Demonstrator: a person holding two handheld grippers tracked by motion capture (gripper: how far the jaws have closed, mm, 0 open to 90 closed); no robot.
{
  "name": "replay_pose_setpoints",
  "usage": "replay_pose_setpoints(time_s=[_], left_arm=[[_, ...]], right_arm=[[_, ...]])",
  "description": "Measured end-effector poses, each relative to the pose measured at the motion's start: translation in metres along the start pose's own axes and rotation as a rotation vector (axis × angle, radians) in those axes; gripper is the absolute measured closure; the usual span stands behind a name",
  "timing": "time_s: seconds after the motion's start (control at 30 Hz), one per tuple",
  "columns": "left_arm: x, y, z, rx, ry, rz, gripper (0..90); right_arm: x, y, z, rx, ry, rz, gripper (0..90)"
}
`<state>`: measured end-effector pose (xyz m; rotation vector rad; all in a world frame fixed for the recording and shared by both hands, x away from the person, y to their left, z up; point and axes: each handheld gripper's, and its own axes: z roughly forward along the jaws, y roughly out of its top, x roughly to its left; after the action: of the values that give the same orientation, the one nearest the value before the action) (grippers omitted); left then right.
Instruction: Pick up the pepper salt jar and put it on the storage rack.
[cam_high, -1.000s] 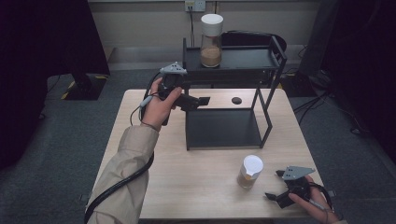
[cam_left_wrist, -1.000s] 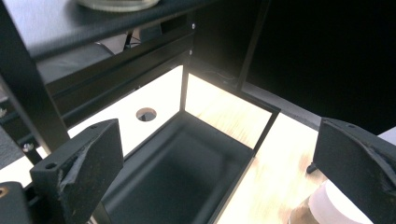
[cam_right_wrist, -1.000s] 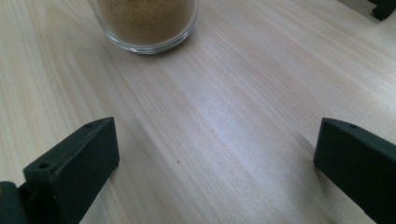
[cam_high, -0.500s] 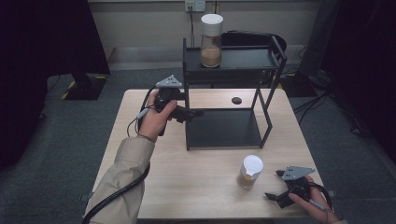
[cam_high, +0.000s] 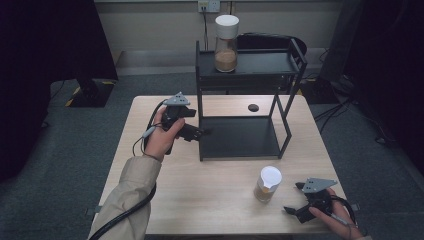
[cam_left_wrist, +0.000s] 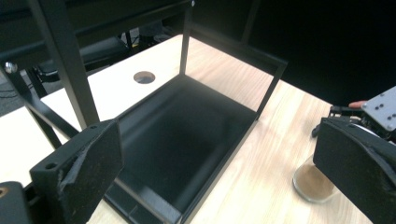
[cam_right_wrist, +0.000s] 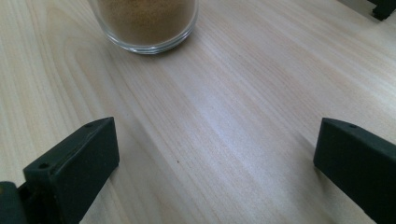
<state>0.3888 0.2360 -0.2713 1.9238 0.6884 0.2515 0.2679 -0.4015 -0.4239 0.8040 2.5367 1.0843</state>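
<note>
Since the earlier frame, my left gripper (cam_high: 200, 133) has drawn back from the rack (cam_high: 240, 137), jaws wide, empty. Right gripper (cam_high: 292, 210), also open, sits near the jar (cam_high: 267, 184); next, close on it.

floor: grey carpet (cam_high: 75, 150) | wall: pale, 1 socket (cam_high: 209, 5) | table: light wood (cam_high: 210, 200)

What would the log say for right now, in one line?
left gripper: open, at rack lower shelf edge | right gripper: open, on table | jar: upright by right gripper | second jar: on top shelf
</note>
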Motion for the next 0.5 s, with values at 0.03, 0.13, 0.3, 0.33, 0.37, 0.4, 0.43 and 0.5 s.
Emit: replay_pose_setpoints(time_s=[0.03,0.13,0.3,0.33,0.37,0.4,0.43,0.5], left_arm=[[0.001,-0.003,0.000,0.001,-0.002,-0.004,1.0],[0.001,-0.009,-0.001,0.008,0.002,-0.004,1.0],[0.002,-0.019,-0.004,0.014,0.001,-0.008,1.0],[0.002,-0.020,-0.004,0.017,-0.001,-0.008,1.0],[0.002,-0.022,-0.005,0.021,0.001,-0.005,1.0],[0.002,-0.024,-0.005,0.022,0.002,-0.007,1.0],[0.002,-0.026,-0.005,0.027,-0.001,-0.004,1.0],[0.002,-0.030,-0.006,0.030,0.000,-0.003,1.0]], right_arm=[[0.000,0.000,0.000,0.000,0.000,0.000,0.0],[0.000,0.000,0.000,0.000,0.000,0.000,0.0],[0.000,0.000,0.000,0.000,0.000,0.000,0.0],[0.000,0.000,0.000,0.000,0.000,0.000,0.0],[0.000,0.000,0.000,0.000,0.000,0.000,0.0],[0.000,0.000,0.000,0.000,0.000,0.000,0.0],[0.000,0.000,0.000,0.000,0.000,0.000,0.0],[0.000,0.000,0.000,0.000,0.000,0.000,0.0]])
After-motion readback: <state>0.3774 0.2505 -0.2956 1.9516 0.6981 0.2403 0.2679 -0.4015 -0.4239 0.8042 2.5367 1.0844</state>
